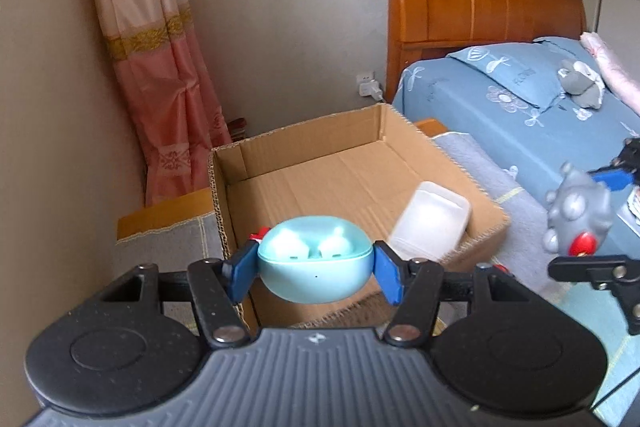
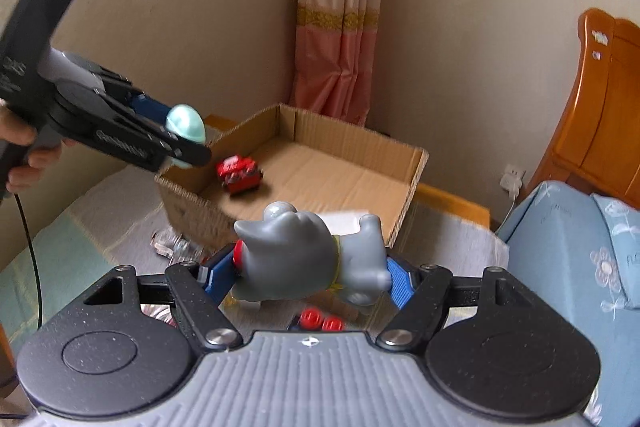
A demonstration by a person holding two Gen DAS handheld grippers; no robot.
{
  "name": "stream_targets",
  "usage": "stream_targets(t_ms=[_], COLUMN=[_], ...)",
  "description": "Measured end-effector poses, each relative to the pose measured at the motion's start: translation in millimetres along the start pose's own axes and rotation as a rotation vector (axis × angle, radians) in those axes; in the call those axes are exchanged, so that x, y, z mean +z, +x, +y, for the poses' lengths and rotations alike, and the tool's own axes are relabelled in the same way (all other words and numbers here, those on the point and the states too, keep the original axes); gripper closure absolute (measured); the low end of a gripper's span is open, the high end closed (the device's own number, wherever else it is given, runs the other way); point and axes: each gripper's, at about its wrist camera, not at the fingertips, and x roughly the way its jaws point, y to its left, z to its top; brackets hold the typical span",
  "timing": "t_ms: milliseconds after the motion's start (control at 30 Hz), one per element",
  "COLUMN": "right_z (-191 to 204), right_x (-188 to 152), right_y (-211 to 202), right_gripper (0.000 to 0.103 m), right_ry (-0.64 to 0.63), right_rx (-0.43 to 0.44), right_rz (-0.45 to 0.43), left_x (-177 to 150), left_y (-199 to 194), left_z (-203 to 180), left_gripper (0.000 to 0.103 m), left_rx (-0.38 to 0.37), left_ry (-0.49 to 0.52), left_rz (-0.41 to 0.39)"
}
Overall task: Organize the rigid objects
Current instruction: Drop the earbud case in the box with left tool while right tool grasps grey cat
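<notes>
Earbud case [image 1: 313, 264] is sitting clamped across its width in left tongs [image 1: 316, 273], above the cardboard box's [image 1: 404, 131] near edge, prob for drop-in. Right tongs [image 2: 310, 273] are gripping grey toy [image 2: 308, 251] w/ both pads, just short of box. White container [image 1: 430, 225], red car [image 2: 239, 173] already lying inside.

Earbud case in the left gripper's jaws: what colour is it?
Light blue-green, glossy; the earbud case shows best in the left wrist view.
</notes>
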Motion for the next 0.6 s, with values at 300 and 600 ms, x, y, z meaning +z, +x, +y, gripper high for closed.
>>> stream_targets(t_ms=[300, 600], right_z=[-13.0, -29.6], right_x=[34.5, 76.0], right_y=[30.2, 75.5], right_gripper=[0.025, 0.024], right_ry=[-0.013, -0.001], right_rx=[-0.004, -0.015], right_rz=[0.015, 0.075], left_x=[-14.6, -34.0], left_y=[-4.6, -29.5], left_z=[1.9, 8.3], left_gripper=[0.01, 0.008], left_rx=[0.013, 0.045], left_ry=[0.025, -0.001], left_rz=[-0.029, -0.033])
